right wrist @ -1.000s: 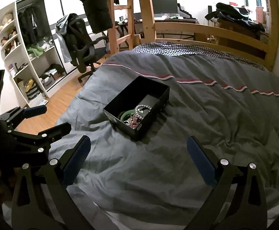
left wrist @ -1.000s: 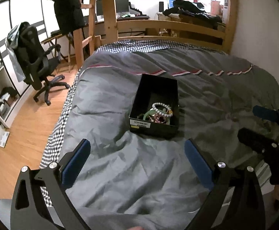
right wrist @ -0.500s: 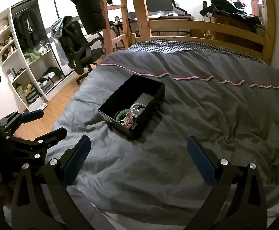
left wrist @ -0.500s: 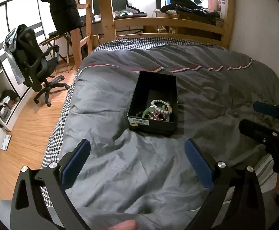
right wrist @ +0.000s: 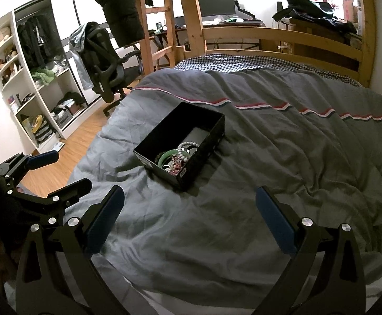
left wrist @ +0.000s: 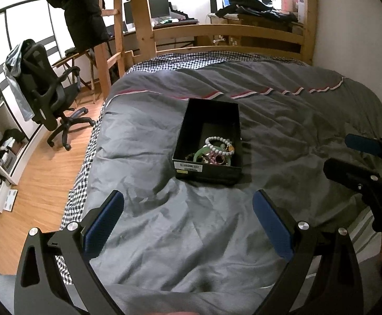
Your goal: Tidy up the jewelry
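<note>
I hold both tongs spread and empty, the left tongs (left wrist: 188, 210) and right tongs (right wrist: 189, 204) short of the black box (left wrist: 209, 141) on the bed (left wrist: 295, 120). The jewelry (left wrist: 215, 152) lies heaped at its near end. I approach from above, pinching one bracelet only.

My left tool (left wrist: 188, 219) hangs with its two blue-padded fingers (left wrist: 103, 224) spread wide, nothing between them. My right tool (right wrist: 189, 216) is spread just as wide and empty. Each shows at the other's side: the right one off to the left tool's right, the left one off to the right tool's left.
</note>
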The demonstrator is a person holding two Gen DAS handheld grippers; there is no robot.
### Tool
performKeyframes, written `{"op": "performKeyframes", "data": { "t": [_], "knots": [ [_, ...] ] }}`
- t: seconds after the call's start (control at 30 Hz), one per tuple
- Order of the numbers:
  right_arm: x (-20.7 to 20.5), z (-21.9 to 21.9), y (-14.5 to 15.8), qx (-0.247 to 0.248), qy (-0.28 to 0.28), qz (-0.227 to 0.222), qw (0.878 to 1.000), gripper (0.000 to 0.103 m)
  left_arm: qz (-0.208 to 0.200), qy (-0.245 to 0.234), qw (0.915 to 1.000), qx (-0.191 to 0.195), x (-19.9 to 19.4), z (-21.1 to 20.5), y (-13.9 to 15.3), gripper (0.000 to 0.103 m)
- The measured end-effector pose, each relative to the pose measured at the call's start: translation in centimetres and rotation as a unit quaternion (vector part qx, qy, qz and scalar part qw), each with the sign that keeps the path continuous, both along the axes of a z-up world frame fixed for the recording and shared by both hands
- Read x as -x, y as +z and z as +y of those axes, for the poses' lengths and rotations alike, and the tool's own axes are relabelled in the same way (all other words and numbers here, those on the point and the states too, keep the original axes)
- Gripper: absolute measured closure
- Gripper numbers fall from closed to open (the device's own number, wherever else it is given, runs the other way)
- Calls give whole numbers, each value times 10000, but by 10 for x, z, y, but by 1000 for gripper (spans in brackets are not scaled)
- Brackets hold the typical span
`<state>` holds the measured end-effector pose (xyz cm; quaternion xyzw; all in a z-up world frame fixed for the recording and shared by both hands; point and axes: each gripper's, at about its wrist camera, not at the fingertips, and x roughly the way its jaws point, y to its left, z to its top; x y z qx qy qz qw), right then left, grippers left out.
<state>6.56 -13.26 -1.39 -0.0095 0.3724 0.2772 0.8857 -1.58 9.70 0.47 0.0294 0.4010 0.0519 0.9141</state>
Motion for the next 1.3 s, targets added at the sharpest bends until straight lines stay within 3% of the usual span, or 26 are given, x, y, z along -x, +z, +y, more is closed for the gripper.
{"op": "performKeyframes", "data": {
  "t": [1.3],
  "knots": [
    [-1,0,-4,-11,-96,97,9999,4,27,-130,9999,-75,1,-6,-3,6]
  ]
}}
